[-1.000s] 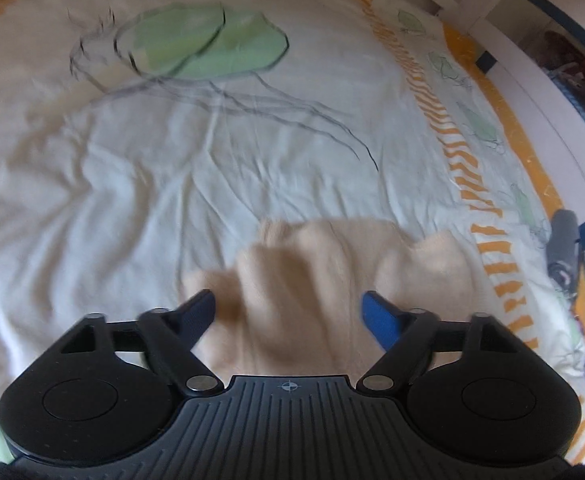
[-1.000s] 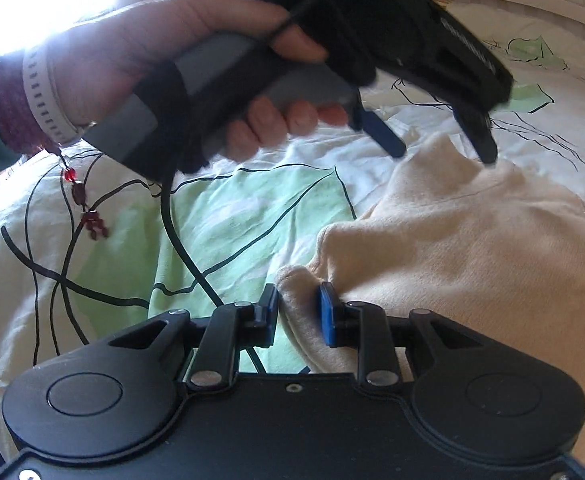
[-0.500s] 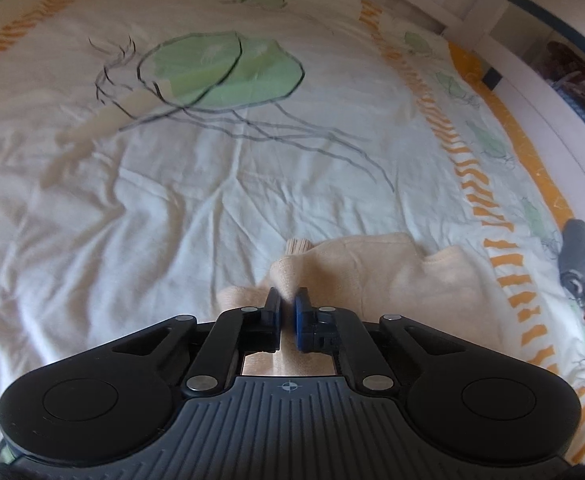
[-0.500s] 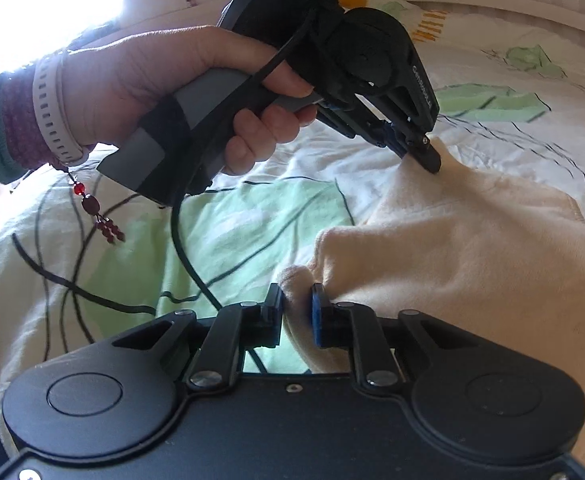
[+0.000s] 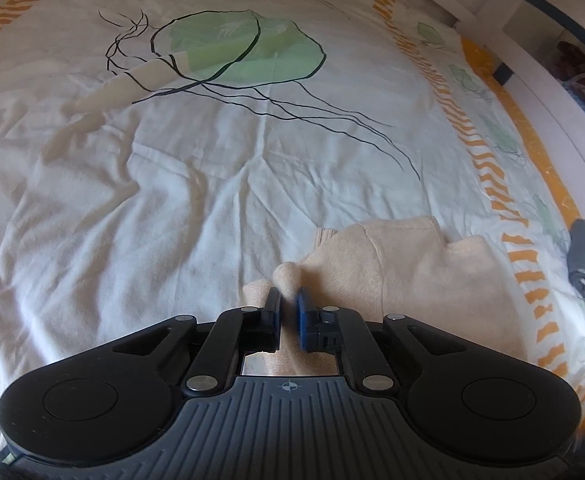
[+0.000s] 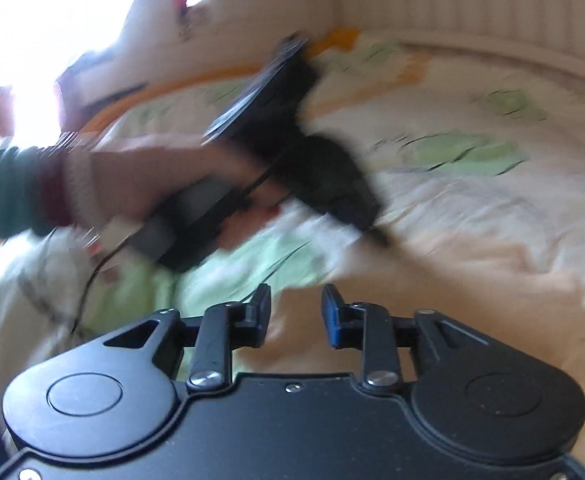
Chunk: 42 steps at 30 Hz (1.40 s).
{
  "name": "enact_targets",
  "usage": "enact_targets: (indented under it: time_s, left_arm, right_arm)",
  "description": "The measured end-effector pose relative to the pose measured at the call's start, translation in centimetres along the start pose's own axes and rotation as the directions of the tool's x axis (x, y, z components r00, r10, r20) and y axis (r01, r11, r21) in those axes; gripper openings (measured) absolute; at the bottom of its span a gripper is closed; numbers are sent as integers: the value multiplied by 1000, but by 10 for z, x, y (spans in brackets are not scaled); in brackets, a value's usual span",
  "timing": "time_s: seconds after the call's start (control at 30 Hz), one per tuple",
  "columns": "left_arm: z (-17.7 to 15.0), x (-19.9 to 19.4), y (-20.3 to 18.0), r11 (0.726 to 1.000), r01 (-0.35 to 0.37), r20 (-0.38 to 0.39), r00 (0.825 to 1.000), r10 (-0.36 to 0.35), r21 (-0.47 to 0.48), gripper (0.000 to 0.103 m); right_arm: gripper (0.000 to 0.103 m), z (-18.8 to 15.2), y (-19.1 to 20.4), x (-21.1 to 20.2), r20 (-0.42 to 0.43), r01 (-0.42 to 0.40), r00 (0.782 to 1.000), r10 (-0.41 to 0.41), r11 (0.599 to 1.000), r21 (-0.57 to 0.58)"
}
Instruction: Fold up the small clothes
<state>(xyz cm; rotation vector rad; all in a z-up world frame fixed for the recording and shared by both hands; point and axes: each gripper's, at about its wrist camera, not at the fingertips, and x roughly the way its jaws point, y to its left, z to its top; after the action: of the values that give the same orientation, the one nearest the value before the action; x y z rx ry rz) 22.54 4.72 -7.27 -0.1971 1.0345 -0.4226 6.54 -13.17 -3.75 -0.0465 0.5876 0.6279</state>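
A small cream garment (image 5: 392,272) lies crumpled on a white bedspread (image 5: 172,200) printed with green jellyfish. My left gripper (image 5: 288,298) is shut on a raised fold at the garment's left edge, and cloth bulges up between its pads. In the blurred right wrist view a person's hand (image 6: 140,184) holds that left gripper (image 6: 378,236) tilted down at the cloth. My right gripper (image 6: 296,304) has its jaws opening. The cream garment (image 6: 412,300) shows in the gap beneath them, and the pads stand clear of it.
A grey rolled item (image 5: 582,252) lies at the bed's right edge, past the orange striped border (image 5: 488,168). A white bed frame (image 5: 540,92) runs along that side. In the right wrist view a ribbed headboard (image 6: 472,0) is at the back and a bright window (image 6: 44,20) at the left.
My left gripper went from wide open to shut on a fold of the garment. My right gripper let go of the garment's edge, opened and rose, so its view is blurred.
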Motion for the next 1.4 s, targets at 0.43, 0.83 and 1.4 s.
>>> enact_targets:
  time_s: [0.43,0.83,1.4]
  left_arm:
    - [-10,-39,-13,994,-103,135,986,98,32,56]
    - [-61,-33,-54,979,-110,109,990,92,171,60]
    - [-83,-48,-59,961,-216,210,961,178,173,83]
  right_arm:
    - [64,-7,-9,26,-11,17,1000,-16,999,31]
    - [74,-21,-101,33,-71,212,977,-200,944,253]
    - [102,-21,-88,29,-66,241,970,-232,943,231]
